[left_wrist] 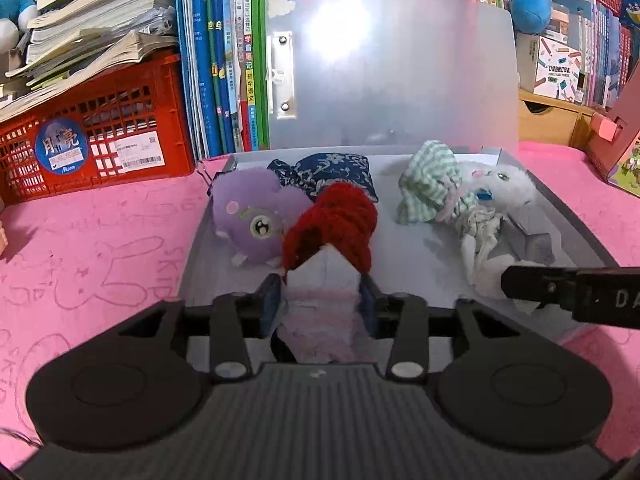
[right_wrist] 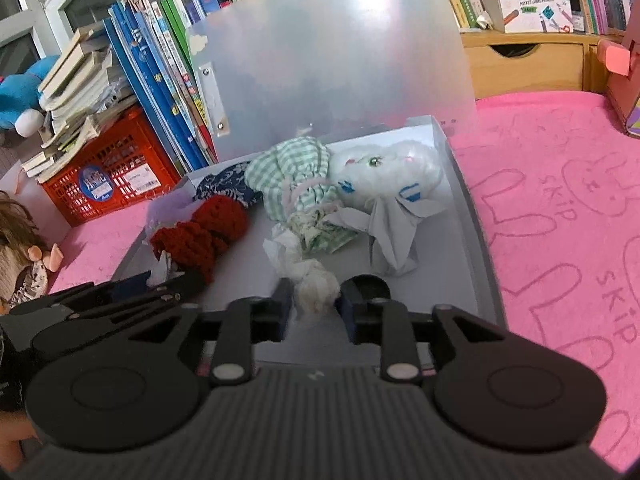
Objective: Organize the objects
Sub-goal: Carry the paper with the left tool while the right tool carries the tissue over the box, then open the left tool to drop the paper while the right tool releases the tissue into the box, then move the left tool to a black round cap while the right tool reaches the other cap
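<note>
Your left gripper jaws pinch the red yarn over the box, your right gripper jaws clamp crumpled tissue; lifting fast could snag neighbouring toys.

Inside the grey box, bare floor lay open between the red yarn and the white plush cat. The raised lid walled the box's far side.
</note>
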